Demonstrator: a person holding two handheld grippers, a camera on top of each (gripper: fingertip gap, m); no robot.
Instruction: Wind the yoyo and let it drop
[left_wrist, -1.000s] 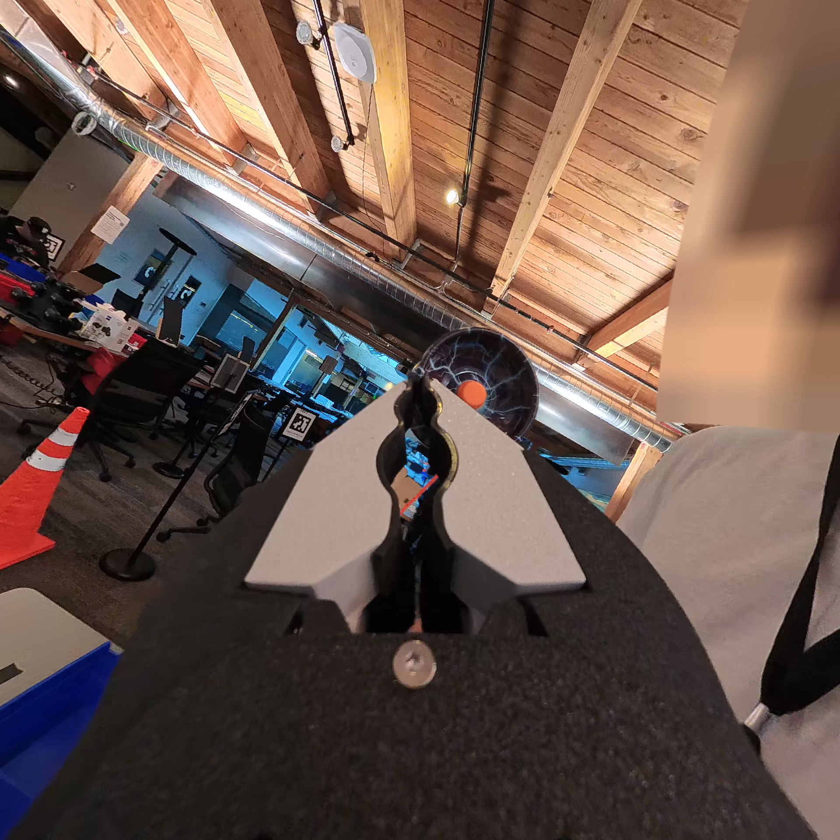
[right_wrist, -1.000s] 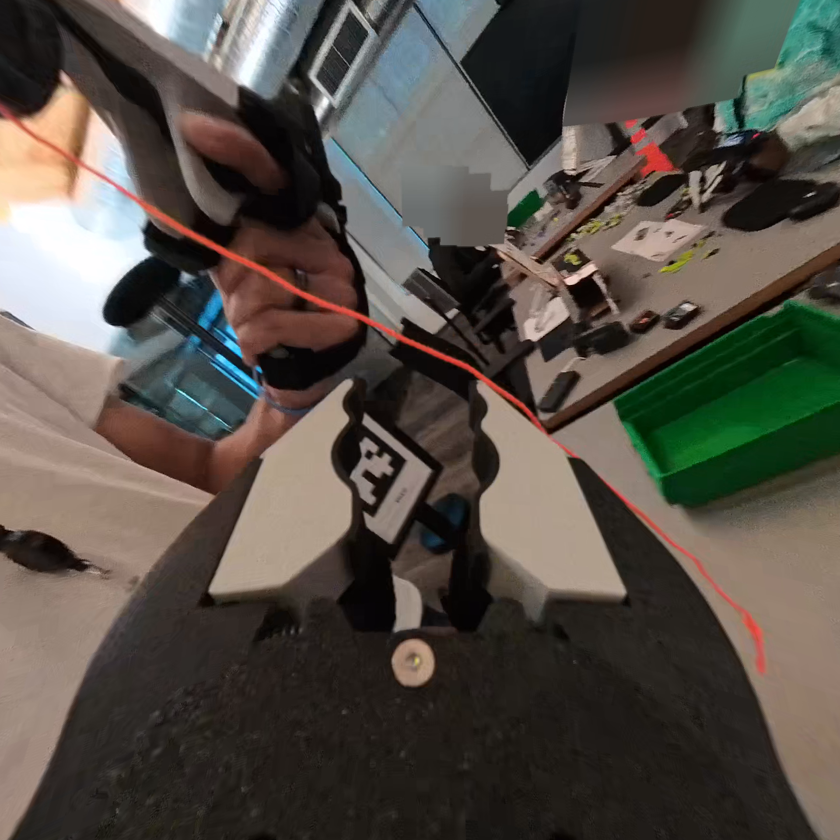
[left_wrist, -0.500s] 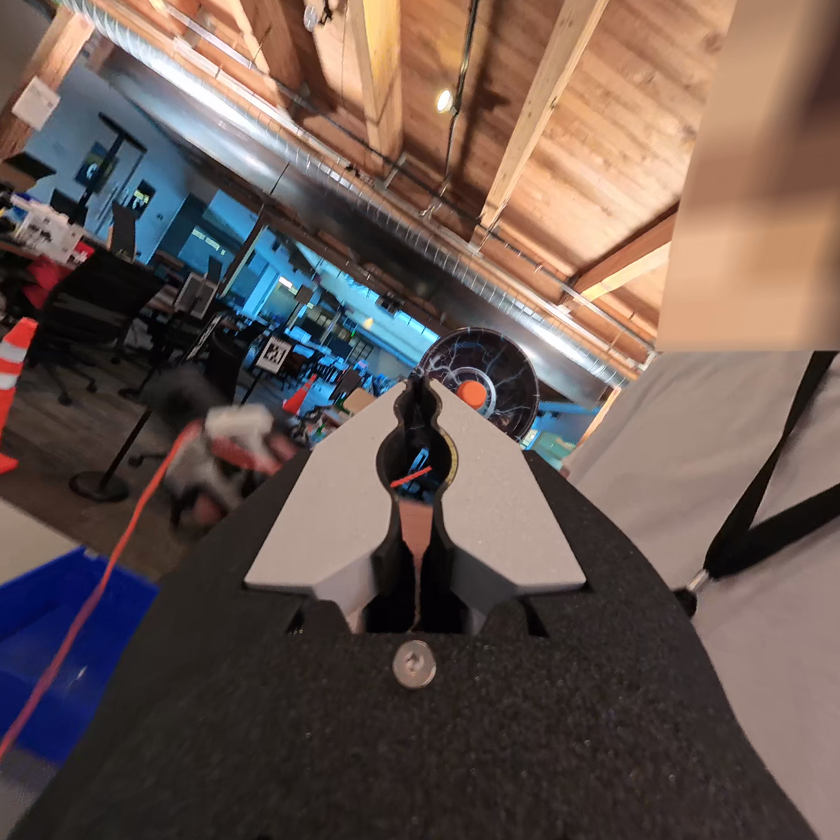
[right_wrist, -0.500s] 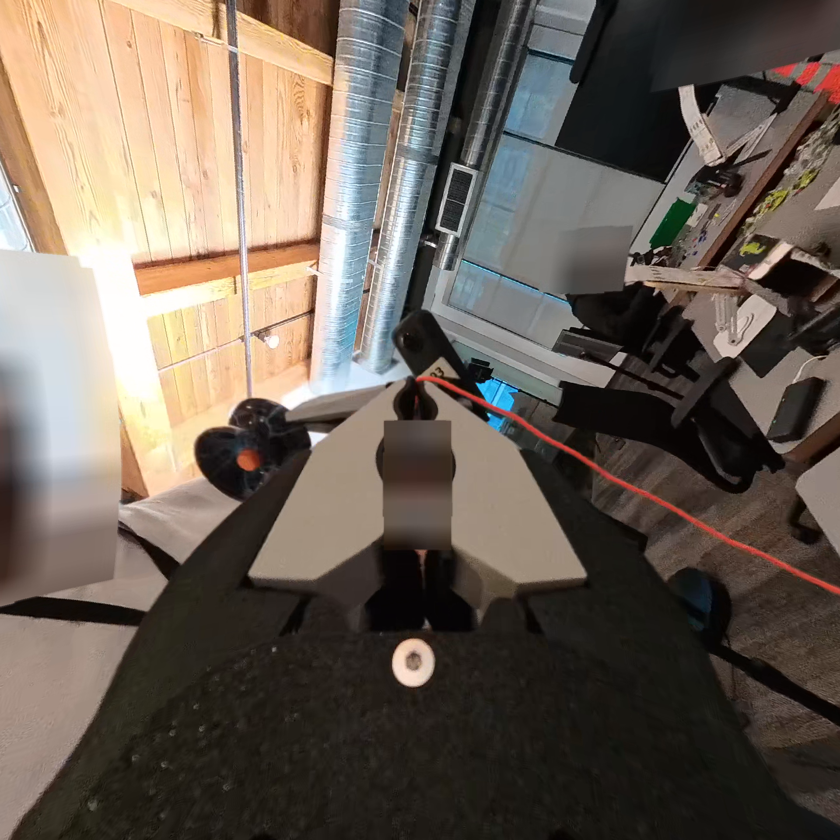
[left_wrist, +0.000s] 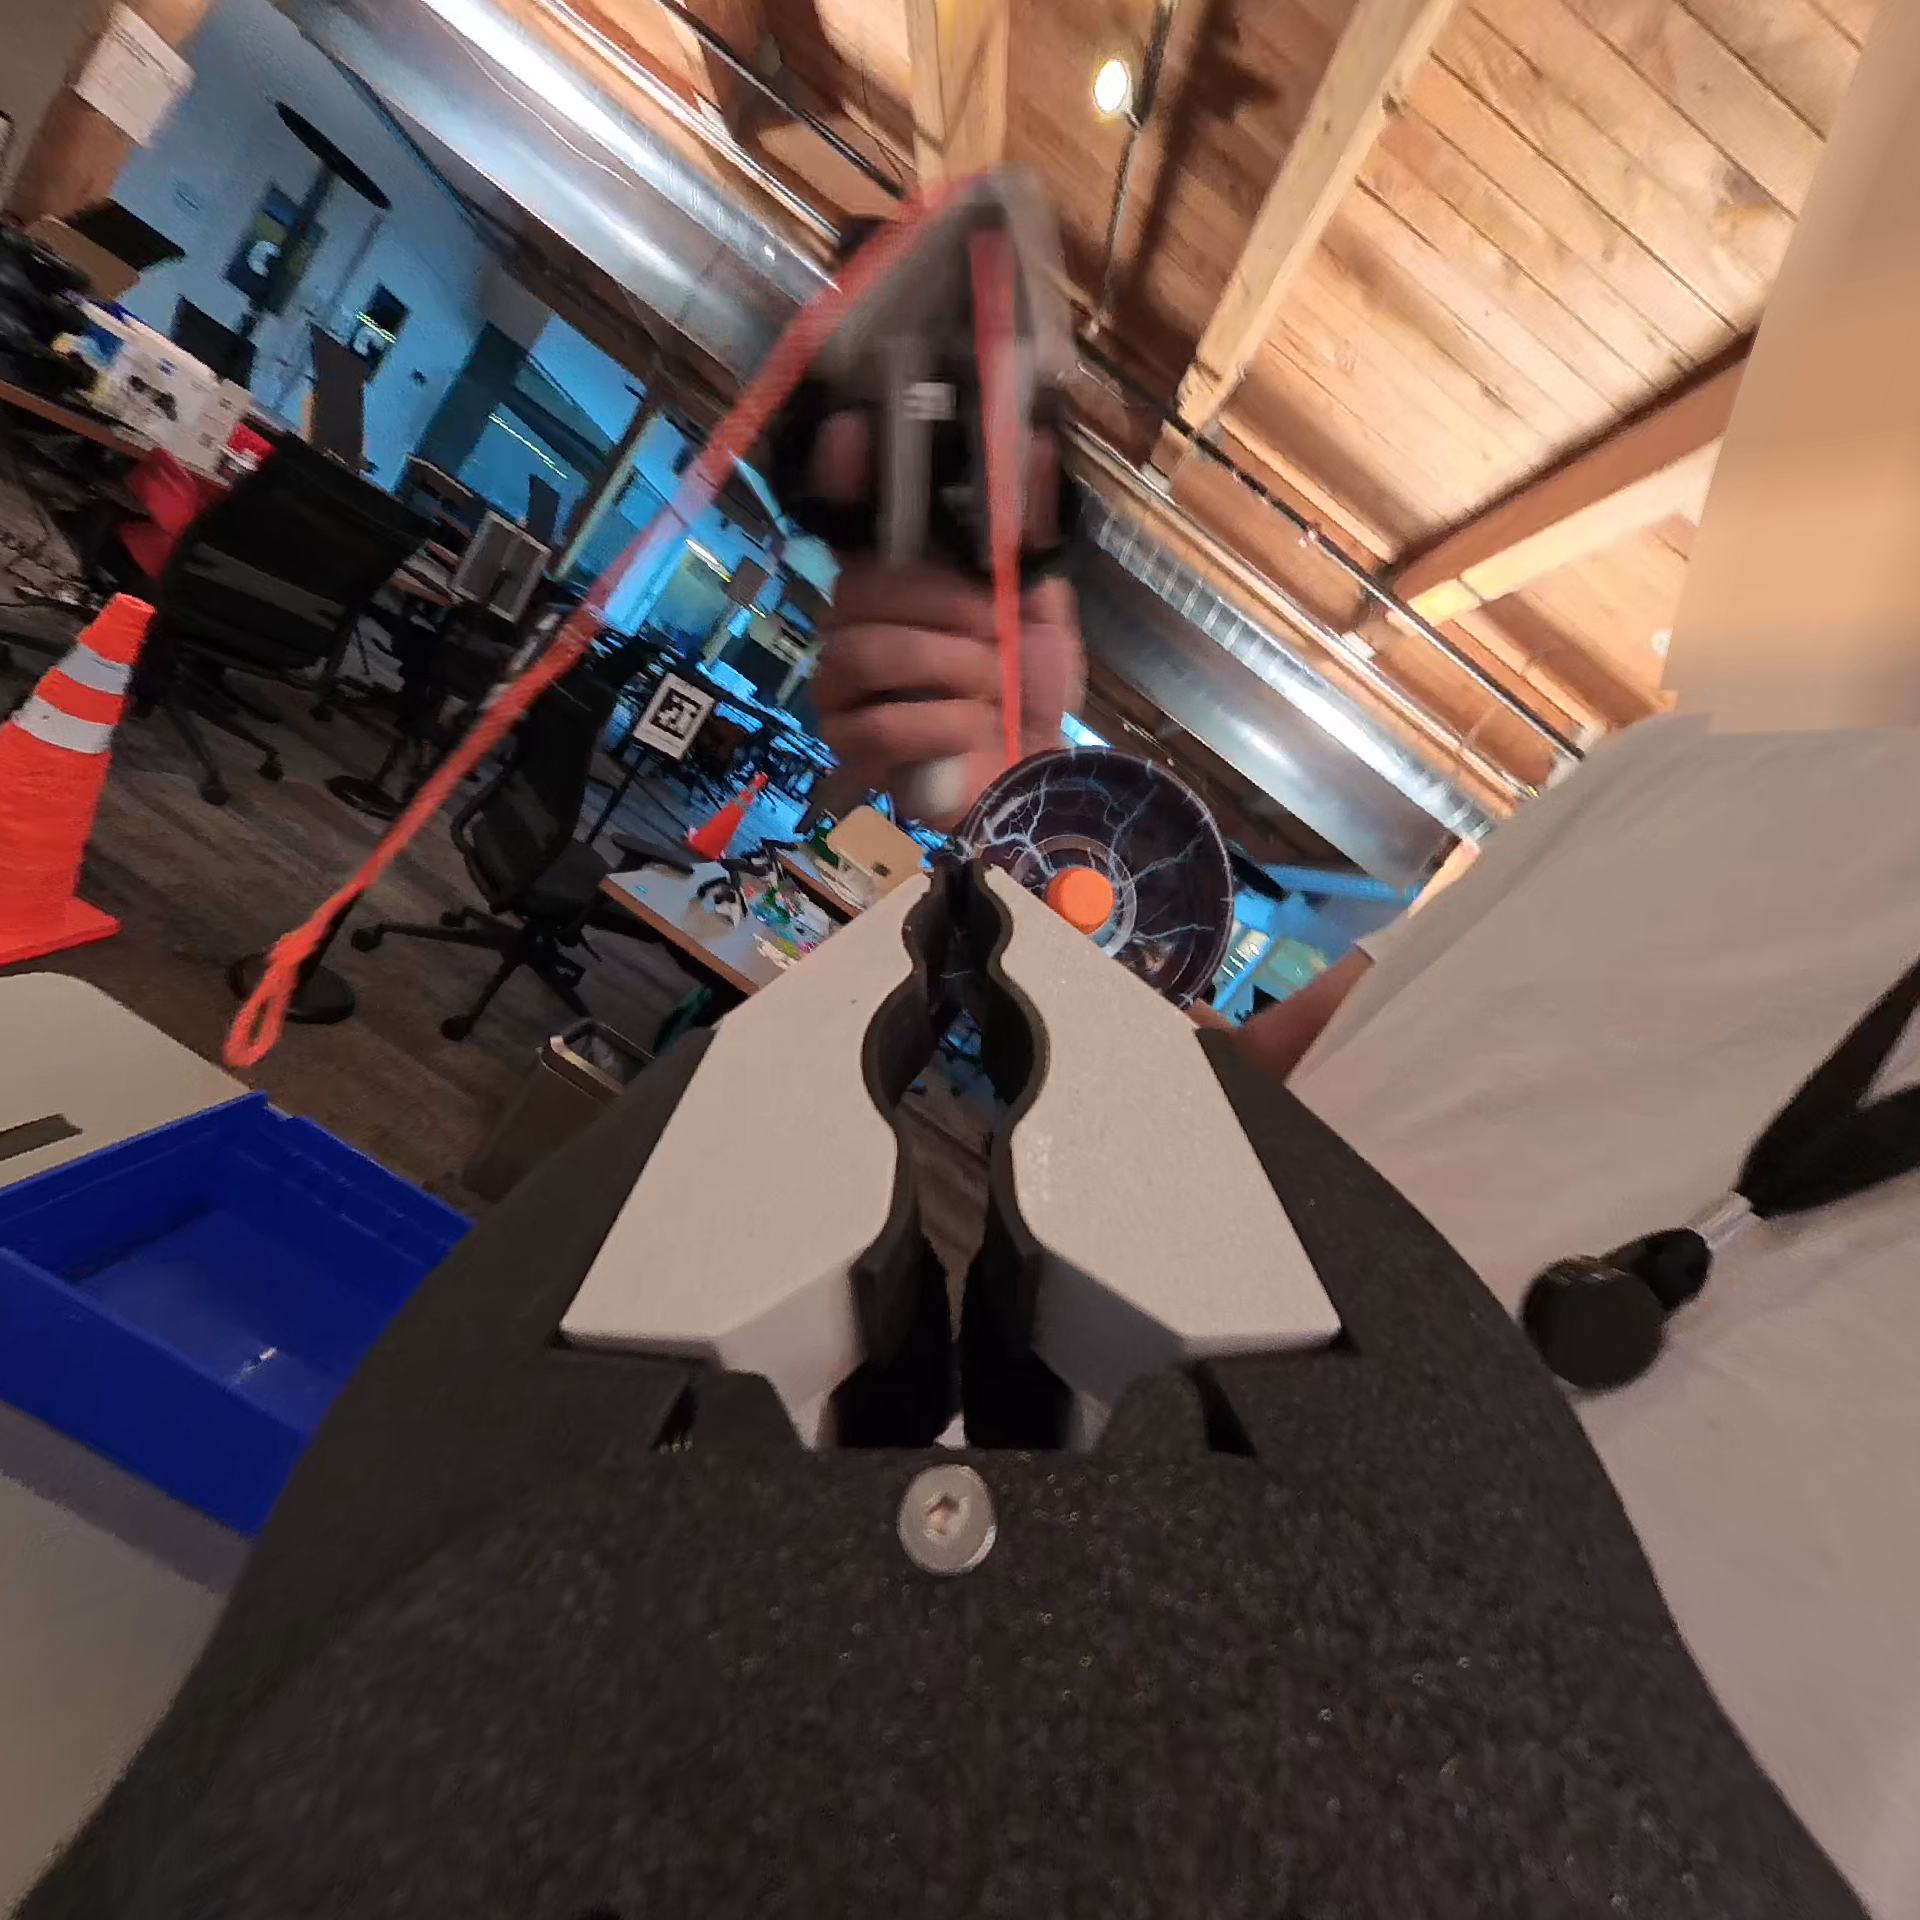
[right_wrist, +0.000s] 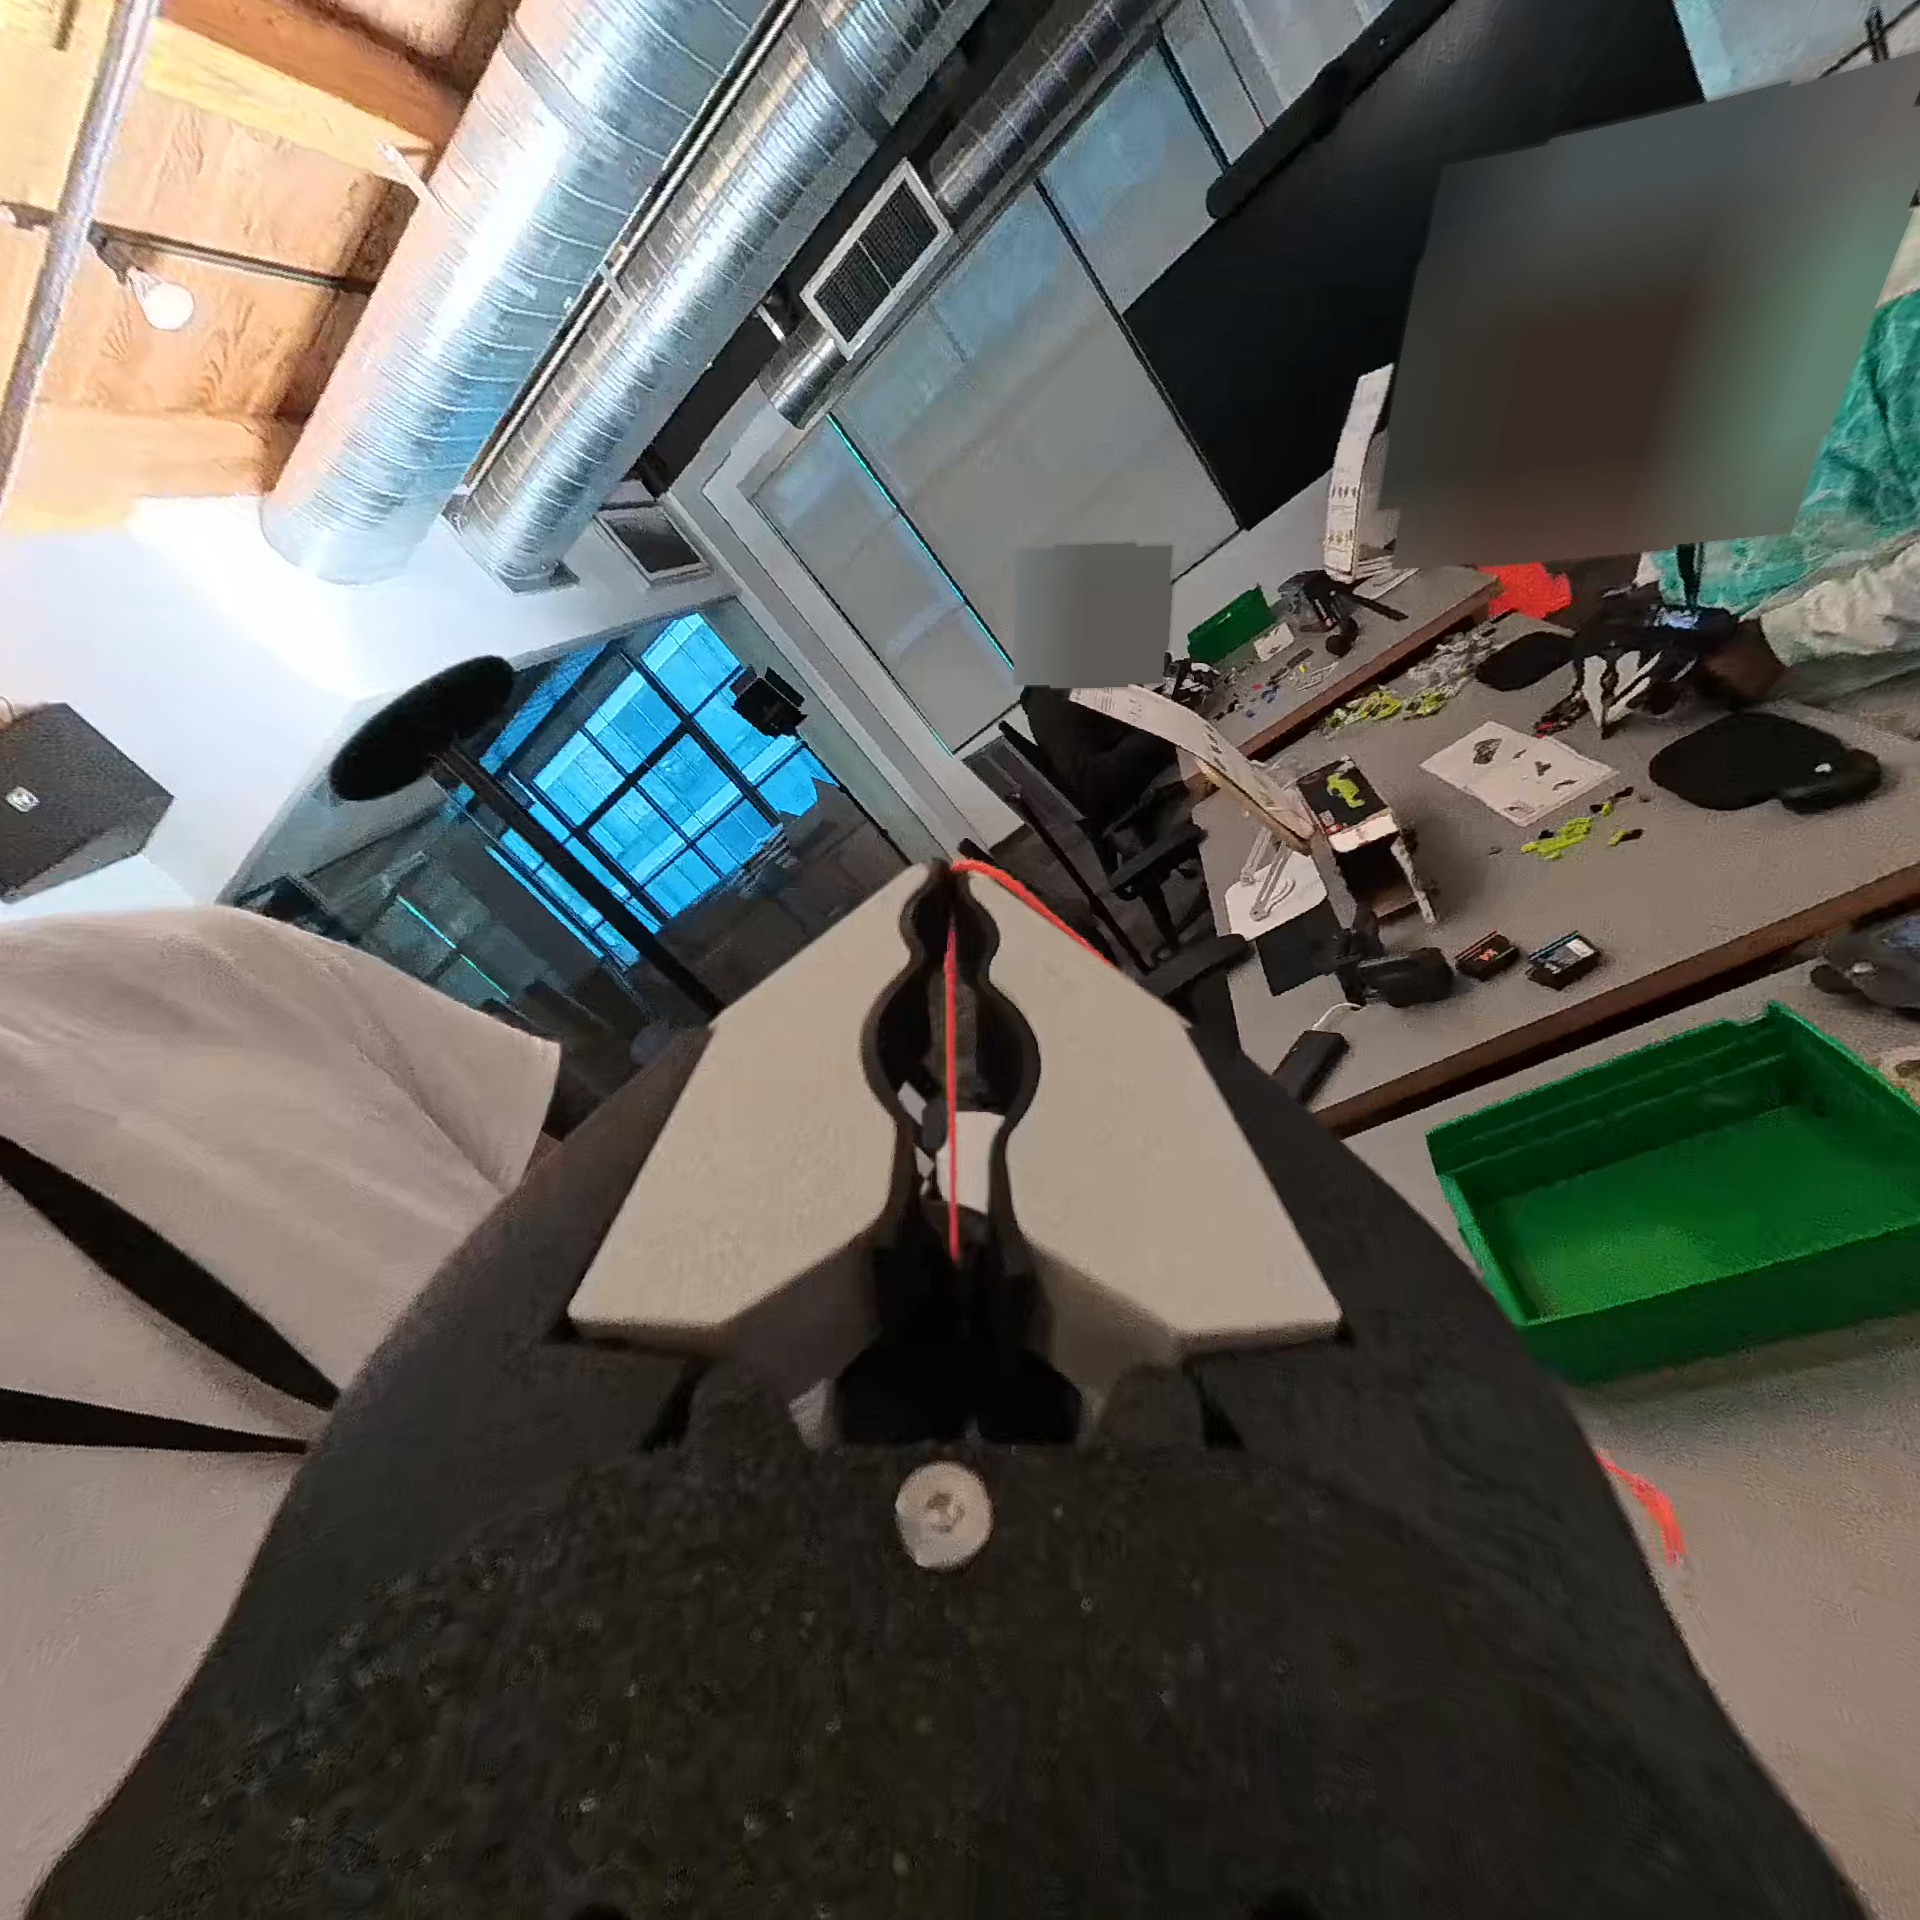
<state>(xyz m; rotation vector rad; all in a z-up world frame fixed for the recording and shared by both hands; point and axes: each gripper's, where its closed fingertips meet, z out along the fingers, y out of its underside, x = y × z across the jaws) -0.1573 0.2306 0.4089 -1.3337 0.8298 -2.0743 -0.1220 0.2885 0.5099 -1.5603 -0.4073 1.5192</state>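
Observation:
In the left wrist view my left gripper (left_wrist: 961, 881) is shut on the rim of the yoyo (left_wrist: 1138, 831), a dark disc with a lightning pattern and an orange hub, held up in the air. My right gripper (left_wrist: 977, 197), blurred and held by a hand, is above the yoyo. The orange string (left_wrist: 623, 561) runs from the yoyo up to its tips, then hangs down to the left and ends in a loop. In the right wrist view my right gripper (right_wrist: 951, 875) is shut on the string (right_wrist: 951, 1039), which passes between its fingers and trails off to the right.
A blue bin (left_wrist: 187, 1288) sits low on the left, with an orange cone (left_wrist: 62, 790) and office chairs behind it. A green bin (right_wrist: 1662, 1195) sits on the grey table at right, beyond which is a cluttered table (right_wrist: 1507, 883). The person's white shirt (left_wrist: 1558, 1039) is close on the right.
My right gripper closed on the string and swung from low on the left to above the yoyo, carrying the string around. My left gripper tilted a little and still holds the yoyo.

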